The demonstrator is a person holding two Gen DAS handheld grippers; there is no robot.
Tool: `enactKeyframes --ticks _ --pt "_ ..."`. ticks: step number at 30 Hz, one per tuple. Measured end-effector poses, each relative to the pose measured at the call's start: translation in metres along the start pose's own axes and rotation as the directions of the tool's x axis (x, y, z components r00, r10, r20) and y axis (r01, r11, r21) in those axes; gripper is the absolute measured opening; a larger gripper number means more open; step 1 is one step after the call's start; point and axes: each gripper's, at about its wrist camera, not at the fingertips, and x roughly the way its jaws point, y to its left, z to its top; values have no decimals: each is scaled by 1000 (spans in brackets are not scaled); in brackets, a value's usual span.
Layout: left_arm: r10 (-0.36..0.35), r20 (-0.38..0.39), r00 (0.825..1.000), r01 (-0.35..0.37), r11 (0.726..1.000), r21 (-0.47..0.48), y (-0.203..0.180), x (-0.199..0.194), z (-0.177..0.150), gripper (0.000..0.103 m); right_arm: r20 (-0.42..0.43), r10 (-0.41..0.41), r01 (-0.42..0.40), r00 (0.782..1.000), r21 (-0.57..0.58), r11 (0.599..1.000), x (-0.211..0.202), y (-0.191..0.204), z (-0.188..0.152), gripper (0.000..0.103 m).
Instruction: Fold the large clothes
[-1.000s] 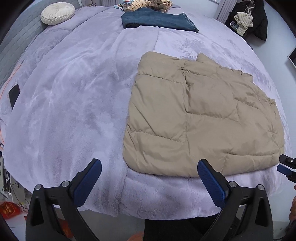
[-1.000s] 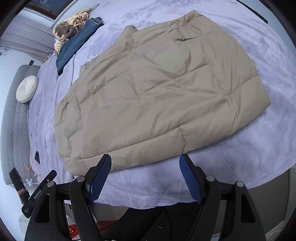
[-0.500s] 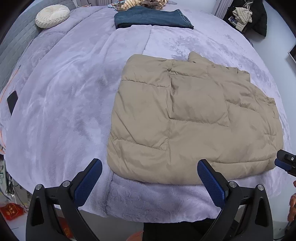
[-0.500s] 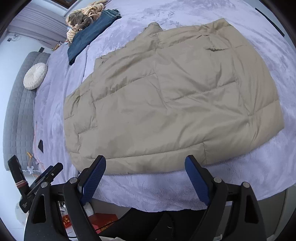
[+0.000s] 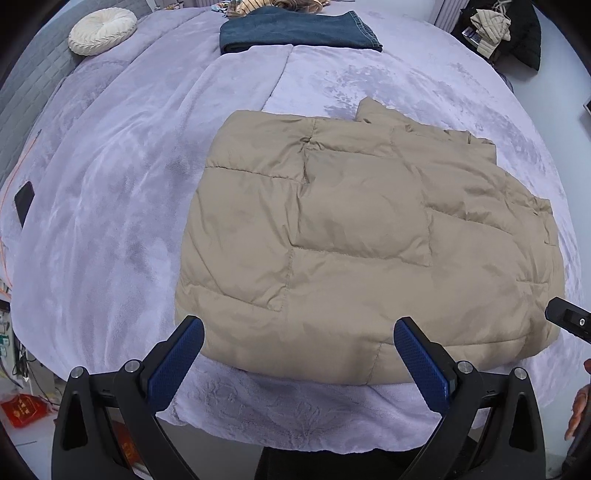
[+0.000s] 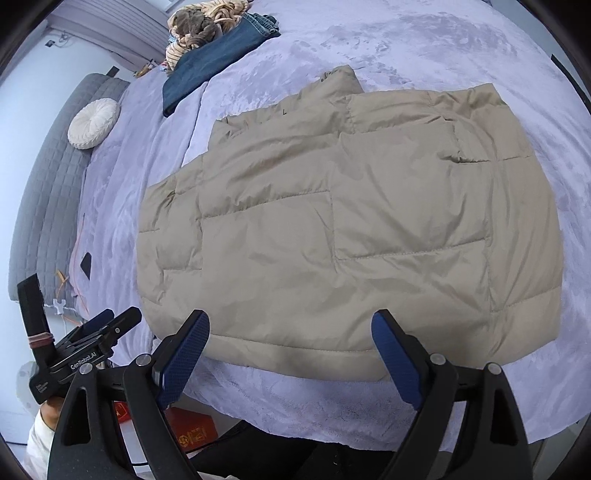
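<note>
Matt quilted jacket [image 5: 354, 236], plush blanket [image 5: 110, 206]

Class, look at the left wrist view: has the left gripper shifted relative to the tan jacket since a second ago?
Yes. The left gripper has slid rightward along the bed's near edge; the tan jacket's hem now lies between its open fingers.

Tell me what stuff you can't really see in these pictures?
- Left wrist view: the right gripper is cut off by the picture's edge; only its tip shows.
- Both views: the underside of the tan quilted puffer jacket is hidden, pressed against the fluffy lilac blanket.
- Right wrist view: the striped bundle behind the folded dark blue jeans is too tangled to identify.
</note>
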Motion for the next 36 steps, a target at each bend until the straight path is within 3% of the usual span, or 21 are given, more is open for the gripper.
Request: enactKeyframes --ticks 10,23,36 --pt "-29 -11 1000 29 997 66 19 17 20 103 -52 -9 12 999 47 999 25 14 10 91" --pt "-114 -86 990 123 987 102 76 65 57 103 -89 -41 59 995 213 975 68 41 14 91" --pt "-275 -107 955 282 958 48 104 85 71 103 -47 -13 24 999 239 971 82 62 40 91"
